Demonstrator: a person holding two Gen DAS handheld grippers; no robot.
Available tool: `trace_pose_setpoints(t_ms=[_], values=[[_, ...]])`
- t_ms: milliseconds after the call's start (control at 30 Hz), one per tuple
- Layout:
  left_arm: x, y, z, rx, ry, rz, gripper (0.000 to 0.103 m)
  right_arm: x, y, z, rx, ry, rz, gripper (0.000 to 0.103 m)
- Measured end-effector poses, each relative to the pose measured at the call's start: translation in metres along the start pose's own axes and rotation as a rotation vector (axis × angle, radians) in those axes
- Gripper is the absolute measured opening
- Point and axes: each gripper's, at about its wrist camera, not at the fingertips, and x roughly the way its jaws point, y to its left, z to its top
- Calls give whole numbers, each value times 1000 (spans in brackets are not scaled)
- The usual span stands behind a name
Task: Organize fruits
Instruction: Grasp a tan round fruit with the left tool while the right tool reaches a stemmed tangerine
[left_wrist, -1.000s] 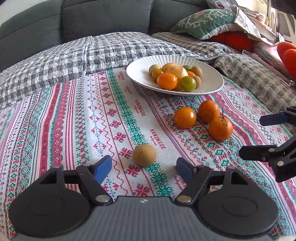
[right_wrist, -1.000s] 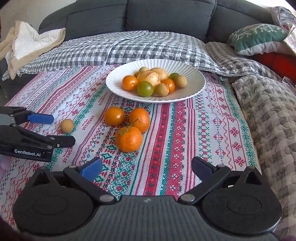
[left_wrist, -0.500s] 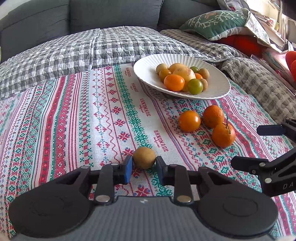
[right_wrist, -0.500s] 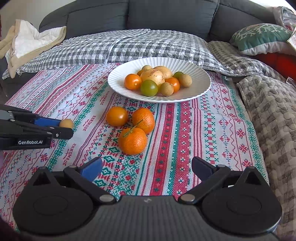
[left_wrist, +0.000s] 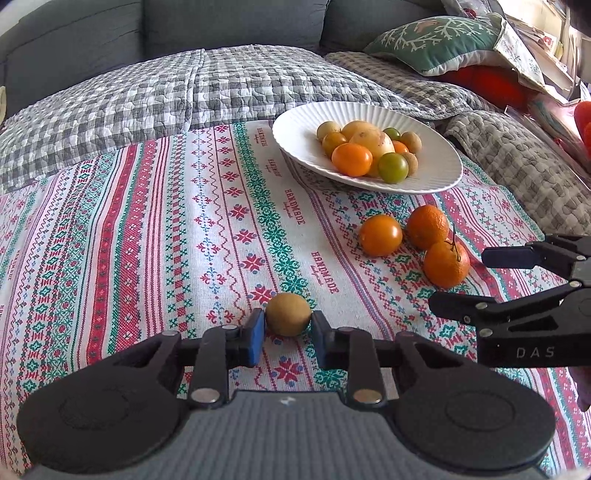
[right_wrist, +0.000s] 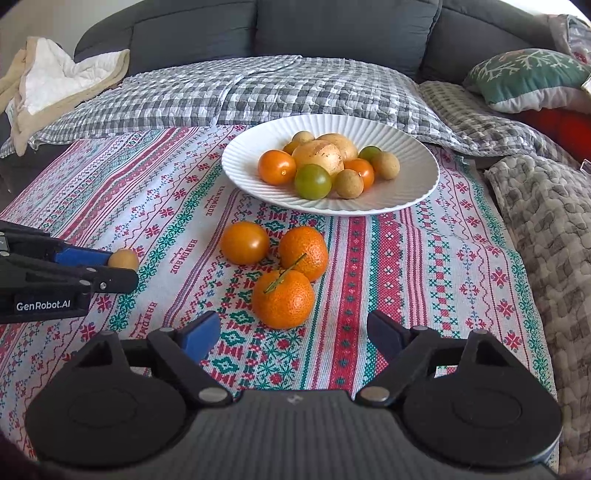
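A small tan round fruit (left_wrist: 288, 314) lies on the patterned cloth, and my left gripper (left_wrist: 288, 330) is shut on it, pads pressed to both sides; the right wrist view shows the same fruit (right_wrist: 123, 259) in that gripper (right_wrist: 118, 267). Two mandarins, one with a stem (right_wrist: 283, 298) and one behind (right_wrist: 303, 252), sit beside an orange tomato (right_wrist: 245, 242). My right gripper (right_wrist: 293, 328) stands just in front of the stemmed mandarin, jaws closing, nothing between the pads. A white ribbed plate (right_wrist: 406, 192) holds several fruits.
The striped cloth (left_wrist: 147, 240) covers a sofa seat, with a grey checked quilt (right_wrist: 258, 92) behind it and a knobbly grey blanket (right_wrist: 546, 236) along the right edge. A green cushion (left_wrist: 436, 40) and a folded beige blanket (right_wrist: 55, 88) lie at the back.
My left gripper moved up to the tan fruit and shut on it. My right gripper's jaws have narrowed and edged closer to the stemmed mandarin.
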Motion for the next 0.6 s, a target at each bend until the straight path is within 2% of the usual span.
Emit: trace_pose_setpoints(t_ms=[133,267,400,500,600], values=[[-1,-1,0,2,1,-1,20,1,3,2,-1,3,4,60],[-1,-1,-1,3,3,-1,20,2,2,3,7,3,9,53],[-1,-1,-1,2,3,-1,20,2,0,4,22,5,14,38],[-1,0,0,4,3,-1,20,1,-1,5,25,4,25,33],[-1,0,0,3,3,-2,20,0,0,5,18,5,25,33]])
